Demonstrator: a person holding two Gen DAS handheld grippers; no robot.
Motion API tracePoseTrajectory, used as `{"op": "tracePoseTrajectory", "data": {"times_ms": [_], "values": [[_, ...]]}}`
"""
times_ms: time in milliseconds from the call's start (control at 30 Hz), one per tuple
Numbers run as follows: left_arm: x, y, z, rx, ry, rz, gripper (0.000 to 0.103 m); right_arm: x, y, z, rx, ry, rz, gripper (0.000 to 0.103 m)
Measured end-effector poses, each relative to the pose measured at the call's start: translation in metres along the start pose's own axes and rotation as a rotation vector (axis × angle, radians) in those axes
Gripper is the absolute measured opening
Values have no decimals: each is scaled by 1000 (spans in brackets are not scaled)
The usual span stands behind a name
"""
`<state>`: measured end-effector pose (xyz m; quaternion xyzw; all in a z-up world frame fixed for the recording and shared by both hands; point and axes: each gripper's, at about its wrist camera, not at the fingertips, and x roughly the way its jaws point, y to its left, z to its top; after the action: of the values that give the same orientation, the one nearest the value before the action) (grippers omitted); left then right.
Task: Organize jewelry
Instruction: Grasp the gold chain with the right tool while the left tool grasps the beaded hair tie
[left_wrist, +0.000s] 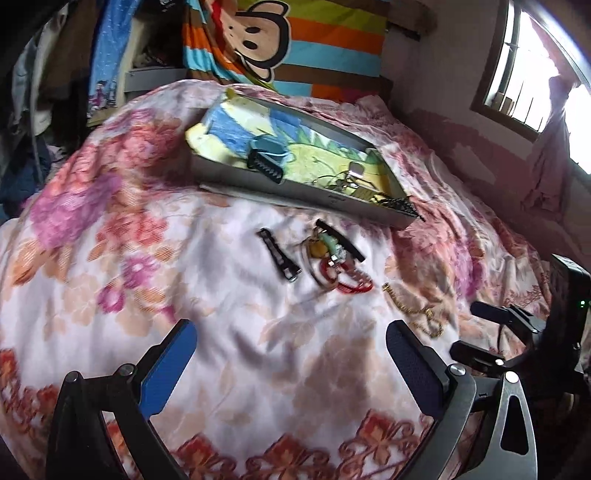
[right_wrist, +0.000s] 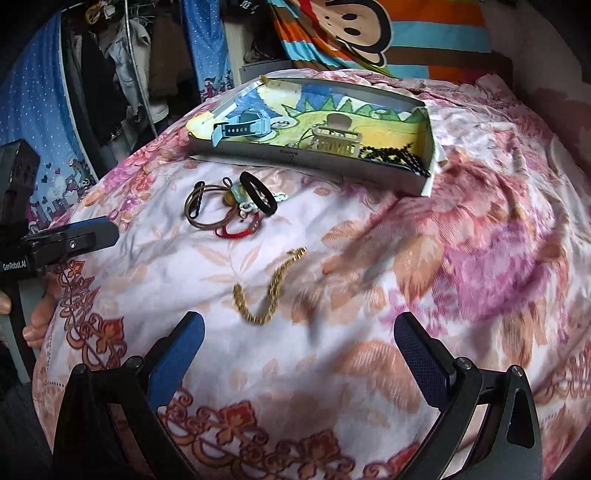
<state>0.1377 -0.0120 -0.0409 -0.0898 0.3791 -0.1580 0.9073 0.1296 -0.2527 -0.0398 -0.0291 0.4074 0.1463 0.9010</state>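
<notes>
Both pairs of jaws stand wide apart and hold nothing.

In the left wrist view, the left gripper (left_wrist: 291, 365) hovers over the flowered bedspread (left_wrist: 110, 258). Ahead of it lies a small heap of bracelets and hair ties (left_wrist: 332, 258), with a dark hair clip (left_wrist: 279, 260) just beside the heap on its left. A gold chain (left_wrist: 413, 306) lies ahead and to the right, close to the right gripper (left_wrist: 476, 332), which enters from the right edge. Beyond the heap sits the open box (left_wrist: 236, 173), already holding a watch and some other pieces.

In the right wrist view, the right gripper (right_wrist: 299, 354) has the gold chain (right_wrist: 271, 291) straight ahead and near, slightly left of centre between its fingers. The chain lies in a loose curve, its longer run stretching away from the jaws towards the box (right_wrist: 258, 153). The right hand looks the nearer one for it. Nothing lies between jaws and chain; the heap (right_wrist: 232, 206) sits on the line towards the box, and the left gripper (right_wrist: 92, 230) waits off at the left edge.
</notes>
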Motion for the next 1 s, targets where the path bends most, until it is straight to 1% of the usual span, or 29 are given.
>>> {"op": "tracePoseTrajectory", "data": {"times_ms": [33, 100, 167, 233, 267, 300, 333, 367, 433, 500, 667, 800, 867, 1000], "values": [[2, 0, 2, -3, 0, -13, 103, 2, 0, 2, -7, 3, 9, 100], [8, 1, 9, -13, -7, -40, 103, 7, 2, 4, -18, 12, 28, 95], [12, 2, 14, -25, -17, -52, 99, 11, 3, 6, -27, 27, 40, 78], [18, 5, 18, -42, -18, -68, 85, 16, 5, 7, -35, 37, 39, 77], [23, 7, 20, -50, -6, -81, 81, 16, 5, 7, -36, 35, 44, 77], [28, 8, 21, -60, 6, -97, 75, 16, 6, 9, -36, 28, 51, 76], [34, 10, 23, -72, 20, -115, 69, 16, 5, 10, -36, 27, 54, 73], [38, 10, 23, -79, 31, -126, 67, 17, 6, 11, -38, 26, 58, 70], [47, 10, 24, -85, 59, -155, 57, 19, 6, 12, -41, 25, 66, 66], [54, 7, 25, -80, 84, -175, 54, 22, 8, 13, -50, 28, 77, 63], [70, 0, 29, -62, 130, -198, 51, 32, 16, 14, -87, 59, 101, 54], [84, 4, 30, -91, 172, -200, 39, 33, 18, 12, -93, 74, 102, 47], [87, 8, 30, -117, 176, -207, 34, 33, 19, 11, -94, 81, 98, 42], [88, 14, 29, -152, 173, -207, 25, 34, 23, 9, -108, 95, 77, 40]]}}
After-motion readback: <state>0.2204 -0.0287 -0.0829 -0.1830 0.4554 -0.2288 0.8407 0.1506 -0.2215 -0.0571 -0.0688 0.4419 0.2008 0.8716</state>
